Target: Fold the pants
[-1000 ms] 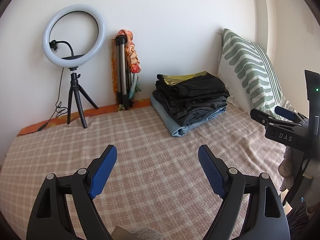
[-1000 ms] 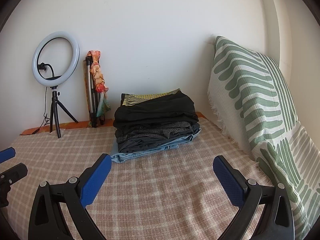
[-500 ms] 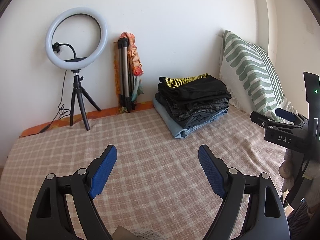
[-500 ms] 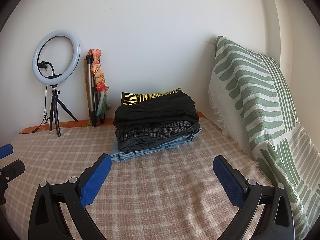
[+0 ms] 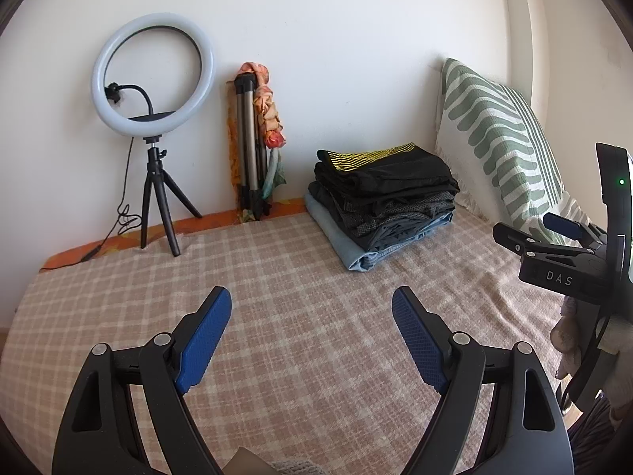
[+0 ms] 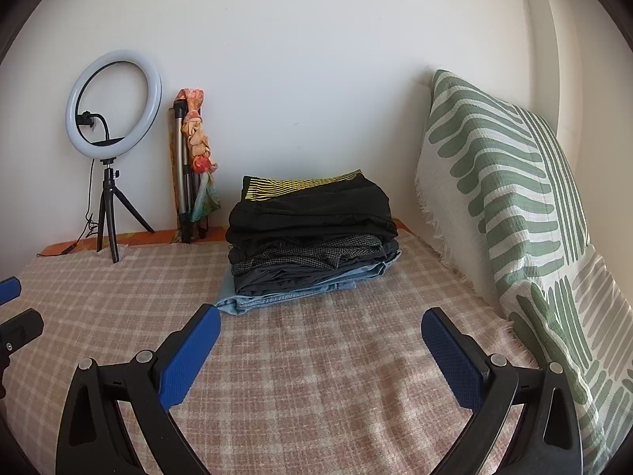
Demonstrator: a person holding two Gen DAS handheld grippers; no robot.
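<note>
Both hand-held grippers (image 5: pixel 311 308) (image 6: pixel 320 330) agape, folded pants stack (image 6: pixel 312 233) well beyond

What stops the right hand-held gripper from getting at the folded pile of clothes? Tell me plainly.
Probably nothing. The right hand-held gripper is open and empty, and only bare checked blanket lies between it and the pile of folded clothes. The striped pillow stands off to one side, clear of that path.

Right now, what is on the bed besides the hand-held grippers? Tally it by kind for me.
Stack of folded clothes: 1
Ring light on tripod: 1
Folded tripod with a scarf on it: 1
Green patterned pillow: 1
Total: 4, all on or beside the checked bedspread.
</note>
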